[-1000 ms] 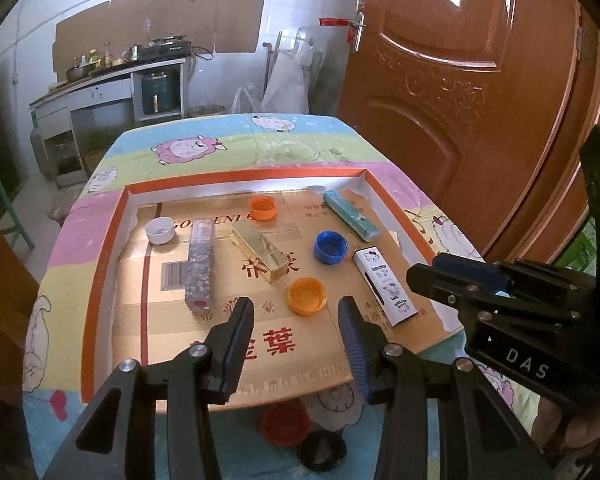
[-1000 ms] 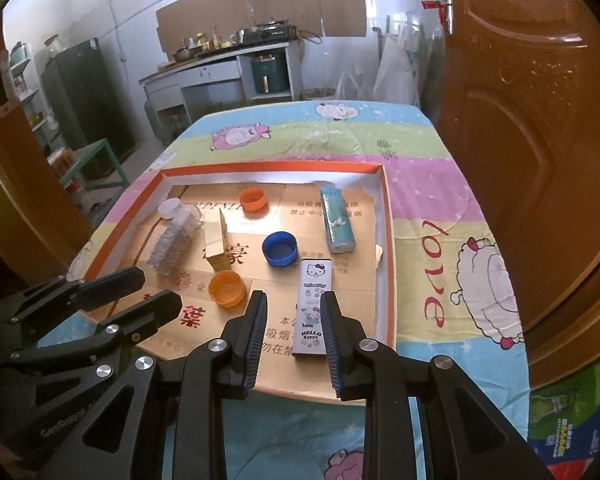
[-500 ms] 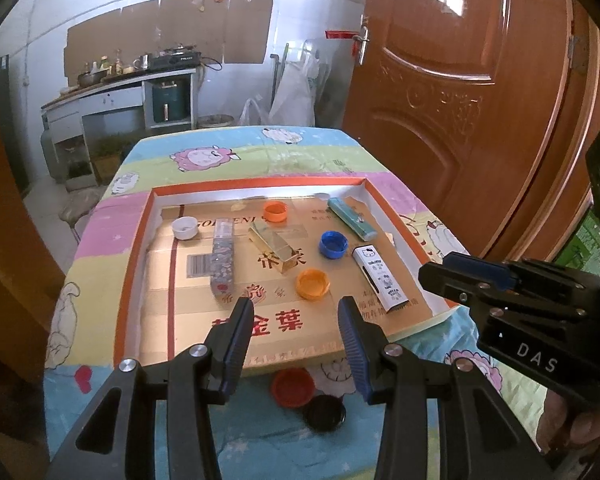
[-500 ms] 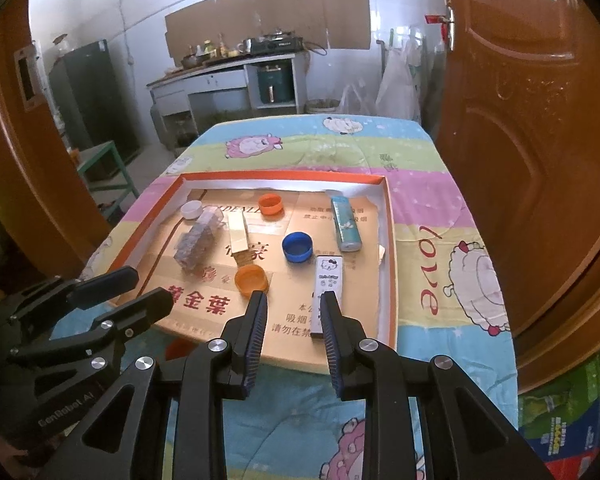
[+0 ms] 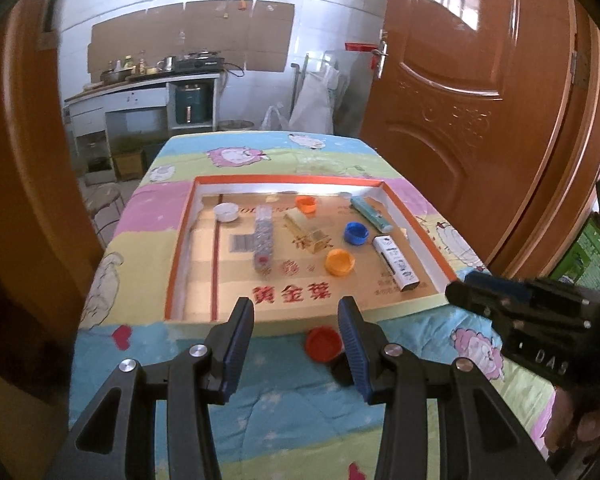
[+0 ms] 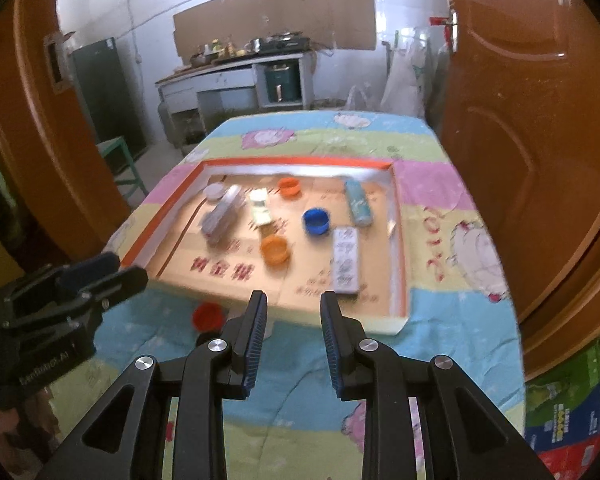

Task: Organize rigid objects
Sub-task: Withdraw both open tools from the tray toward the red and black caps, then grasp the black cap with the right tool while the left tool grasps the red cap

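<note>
We see both grippers hanging over the near edge of the bed, clear of everything. The left gripper gapes wide and empty; the right gripper is parted more narrowly, also empty. In the tray lie caps and small boxes. A red cap sits outside its near edge, touching what may be a black cap.

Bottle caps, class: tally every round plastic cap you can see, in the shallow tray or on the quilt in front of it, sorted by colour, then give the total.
Orange plastic caps: 2
Blue plastic cap: 1
White plastic cap: 1
Red plastic cap: 1
Black plastic cap: 1
Total: 6
</note>
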A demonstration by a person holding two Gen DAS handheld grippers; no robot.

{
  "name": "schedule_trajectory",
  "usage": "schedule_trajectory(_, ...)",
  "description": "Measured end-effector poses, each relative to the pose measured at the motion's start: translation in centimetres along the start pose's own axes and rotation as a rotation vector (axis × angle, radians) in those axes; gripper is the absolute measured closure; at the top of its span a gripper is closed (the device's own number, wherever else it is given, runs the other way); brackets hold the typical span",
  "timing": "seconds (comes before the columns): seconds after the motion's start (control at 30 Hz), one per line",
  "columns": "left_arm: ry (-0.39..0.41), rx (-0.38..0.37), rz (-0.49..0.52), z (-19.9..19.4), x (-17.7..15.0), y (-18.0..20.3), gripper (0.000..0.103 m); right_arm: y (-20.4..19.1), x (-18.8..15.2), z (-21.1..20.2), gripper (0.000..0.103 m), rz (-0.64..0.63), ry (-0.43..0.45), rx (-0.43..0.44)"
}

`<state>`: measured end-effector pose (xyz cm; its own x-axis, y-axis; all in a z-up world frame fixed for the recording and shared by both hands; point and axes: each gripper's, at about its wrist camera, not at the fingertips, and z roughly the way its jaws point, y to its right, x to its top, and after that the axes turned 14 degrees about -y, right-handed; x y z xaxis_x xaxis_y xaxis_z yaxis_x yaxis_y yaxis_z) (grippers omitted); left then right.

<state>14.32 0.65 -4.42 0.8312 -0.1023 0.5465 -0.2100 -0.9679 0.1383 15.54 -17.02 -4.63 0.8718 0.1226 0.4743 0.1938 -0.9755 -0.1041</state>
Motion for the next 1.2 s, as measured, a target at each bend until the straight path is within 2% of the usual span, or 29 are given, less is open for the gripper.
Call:
schedule_trajectory(0.13, -0.007, 0.008, -0.034, -0.3, -1.3, -1.4, 0.059, -1.8, -1.6, 2.1, 0.061, -0.052, -0.052, 0.072)
schedule_trajectory(0.27, -0.011, 0.018, -0.062, -0.6, -2.3, -2.7, 0.059, -3.8, -2.6, 4.9, 0.061, -0.113, -0.119, 0.122)
schedule_trajectory(0.47, -0.015, 0.026, -0.089, -1.0, -3.0, -4.1, 0.059, -5.9, -2.5, 7.8, 0.061, -0.178, -0.15, 0.091)
schedule_trajectory(0.57, -0.025, 0.023, -0.09, -0.7, -3.0, -4.1, 0.059, -6.6, -2.4, 8.4, 0.062, -0.215, -0.135, 0.061)
schedule_trajectory(0.6, -0.029, 0.022, -0.089, -0.5, -3.0, -4.0, 0.059, -6.8, -2.4, 8.6, 0.064, -0.228, -0.137, 0.054)
schedule_trajectory(0.63, -0.035, 0.02, -0.086, -0.3, -3.0, -3.9, 0.059, -6.8, -2.3, 8.8, 0.073, -0.237, -0.139, 0.044)
schedule_trajectory(0.67, -0.039, 0.019, -0.082, -0.2, -2.9, -3.7, 0.059, -7.0, -2.4, 8.8, 0.073, -0.248, -0.135, 0.02)
schedule_trajectory(0.9, -0.088, -0.027, -0.015, 2.2, -2.5, -0.9, 0.059, -4.8, -3.4, 6.7, 0.073, -0.2, -0.099, -0.019)
schedule_trajectory(1.03, -0.134, -0.054, 0.054, 4.5, -2.2, 1.9, 0.059, -1.4, -4.5, 4.5, 0.073, -0.104, -0.075, -0.015)
schedule_trajectory(1.2, -0.148, -0.02, 0.097, 6.7, -1.7, 4.0, 0.059, 0.7, -5.2, 2.8, 0.073, -0.056, -0.051, -0.028)
